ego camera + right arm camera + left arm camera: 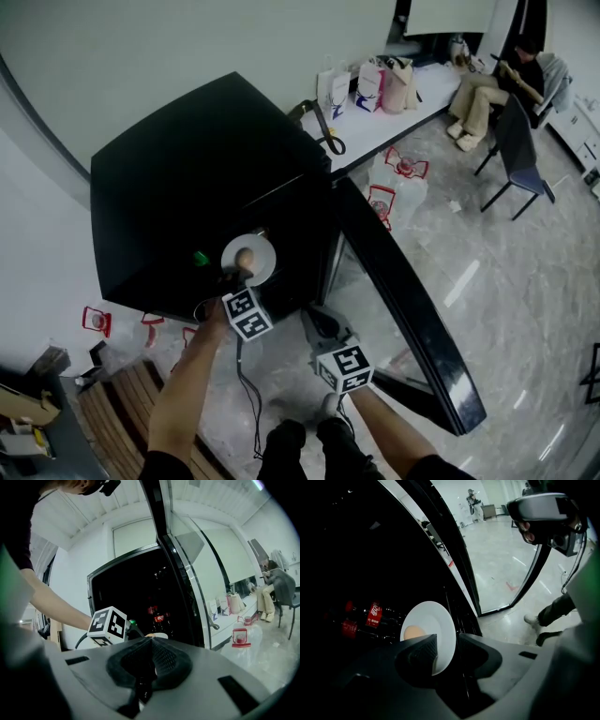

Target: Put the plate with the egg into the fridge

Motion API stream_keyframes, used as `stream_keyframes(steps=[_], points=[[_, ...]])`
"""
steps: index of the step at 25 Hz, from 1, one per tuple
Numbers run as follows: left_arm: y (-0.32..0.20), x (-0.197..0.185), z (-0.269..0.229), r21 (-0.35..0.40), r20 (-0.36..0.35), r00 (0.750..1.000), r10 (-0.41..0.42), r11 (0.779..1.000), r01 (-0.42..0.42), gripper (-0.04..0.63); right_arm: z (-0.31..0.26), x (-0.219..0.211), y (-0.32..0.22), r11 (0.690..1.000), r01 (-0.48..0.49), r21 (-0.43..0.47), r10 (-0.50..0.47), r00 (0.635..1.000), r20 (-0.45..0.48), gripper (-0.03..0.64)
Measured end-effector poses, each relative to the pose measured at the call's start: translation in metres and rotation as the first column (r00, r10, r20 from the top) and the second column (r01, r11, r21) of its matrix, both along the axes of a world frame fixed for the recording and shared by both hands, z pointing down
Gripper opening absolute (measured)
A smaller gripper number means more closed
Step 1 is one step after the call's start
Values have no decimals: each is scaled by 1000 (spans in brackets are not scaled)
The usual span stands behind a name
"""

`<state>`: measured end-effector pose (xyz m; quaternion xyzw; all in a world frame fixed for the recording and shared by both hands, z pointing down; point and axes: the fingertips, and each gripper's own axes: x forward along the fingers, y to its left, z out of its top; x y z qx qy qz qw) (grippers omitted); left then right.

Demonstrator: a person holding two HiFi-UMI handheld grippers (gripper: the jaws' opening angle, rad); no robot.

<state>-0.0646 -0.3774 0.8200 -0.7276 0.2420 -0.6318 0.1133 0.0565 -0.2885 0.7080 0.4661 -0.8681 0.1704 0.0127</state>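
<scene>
a pale polished floor [525,281] runs around a black fridge [178,169] whose door [403,300] stands swung wide. deep in the dark cabinet at the left lie red-labelled cola bottles [370,616]. just right of them, the white plate [433,620] with the egg [414,633] on it is already inside the fridge mouth. it is apparently on a shelf, though the gloom hides what bears it. the left claw [448,638] is released: its jaws stand apart around the plate's near rim, with a gap showing on the right side, so it does not seem to grip. further right, the right claw [151,646] is clenched on nothing and hangs low by the open door. beyond, a table [422,108] carries bags, and a person [492,89] sits on a chair. by my reading the placing is nearly done. what remains is to draw the left claw out clear of the rim, and probably to shut the door.
</scene>
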Motion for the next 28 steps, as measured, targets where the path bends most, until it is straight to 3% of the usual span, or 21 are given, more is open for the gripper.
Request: stream_keyframes(steps=[3, 7, 9, 10, 11, 12, 13, 14, 15, 16, 18, 21, 23, 25, 28], points=[[3, -1, -2, -14, 22, 1000, 9, 1000, -8, 109, -2, 3, -1, 1000, -3, -2, 3, 1000, 5, 6], [7, 1, -14, 60, 11, 1000, 9, 998, -9, 109, -3, 4, 3, 1000, -3, -2, 3, 1000, 4, 6], [12, 7, -25, 120, -57, 998, -13, 993, 20, 109, -3, 6, 4, 1000, -7, -3, 7, 1000, 6, 6], [16, 11, -32, 141, -129, 991, -44, 988, 62, 109, -3, 6, 6, 1000, -9, -5, 9, 1000, 9, 6], [23, 16, -41, 151, -229, 969, -88, 981, 124, 109, -4, 6, 8, 1000, -10, -6, 10, 1000, 12, 6], [31, 20, -52, 148, -351, 926, -138, 969, 200, 109, -5, 5, 11, 1000, -9, -6, 9, 1000, 14, 6], [41, 24, -66, 135, -480, 858, -182, 951, 278, 107, -6, 4, 15, 1000, -5, -5, 5, 1000, 14, 6], [54, 27, -82, 120, -598, 773, -210, 931, 346, 99, -9, 3, 20, 1000, 0, -3, 0, 1000, 12, 6], [68, 31, -99, 108, -689, 692, -217, 913, 394, 12, -12, 2, 26, 1000, 5, -1, -5, 1000, 9, 6], [84, 35, -113, 100, -748, 629, -211, 901, 422, 9, -16, 2, 33, 1000, 6, 2, -6, 1000, 8, 6], [117, 45, -136, 84, -808, 555, -199, 893, 442, 9, -28, 4, 48, 1000, 1, 8, -1, 1000, 14, 6], [161, 55, -163, 42, -851, 485, -204, 892, 450, 9, -52, 6, 78, 1000, -17, 21, 16, 1000, 22, 6], [191, 60, -182, 23, -867, 455, -203, 896, 444, 9, -67, 11, 106, 999, -43, 16, 43, 999, 28, 6], [220, 67, -201, 14, -877, 441, -192, 907, 421, 8, -83, 18, 137, 997, -77, 14, 77, 996, 33, 8], [263, 90, -223, 17, -887, 440, -141, 942, 336, 9, -103, 34, 182, 987, -157, 28, 156, 987, 22, 9]])
